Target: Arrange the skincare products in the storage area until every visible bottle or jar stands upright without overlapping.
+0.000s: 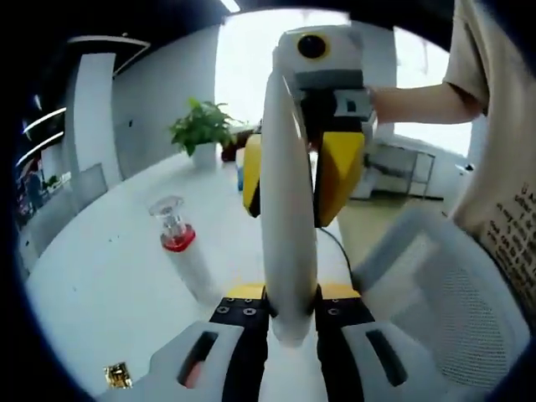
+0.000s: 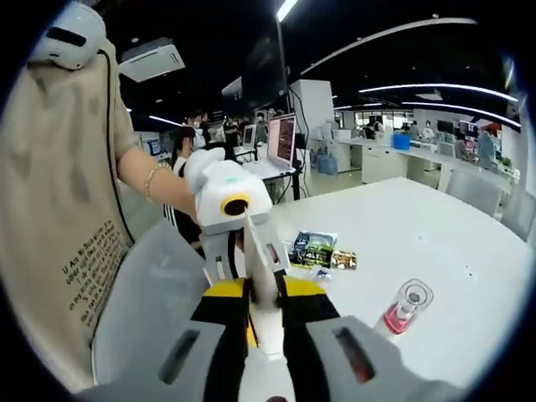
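Note:
A tall white bottle (image 1: 286, 209) hangs in the air between both grippers, above the edge of the white table (image 1: 100, 285). My left gripper (image 1: 289, 301) is shut on its near end. My right gripper (image 1: 293, 176), coming in from the upper right, has its yellow jaws shut on the far part. In the right gripper view, the right gripper (image 2: 264, 293) clamps the thin white bottle (image 2: 256, 243) and the left gripper (image 2: 247, 251) faces it. A second bottle (image 1: 177, 239) with a clear cap and a red collar stands on the table (image 2: 435, 243), also seen as the clear-capped bottle (image 2: 404, 308).
A potted plant (image 1: 201, 130) stands at the table's far end. A white mesh chair (image 1: 435, 293) sits beside the table. Dark snack packets (image 2: 314, 249) lie on the tabletop. A person in a beige shirt (image 2: 59, 209) stands close by. A monitor (image 2: 280, 138) stands behind.

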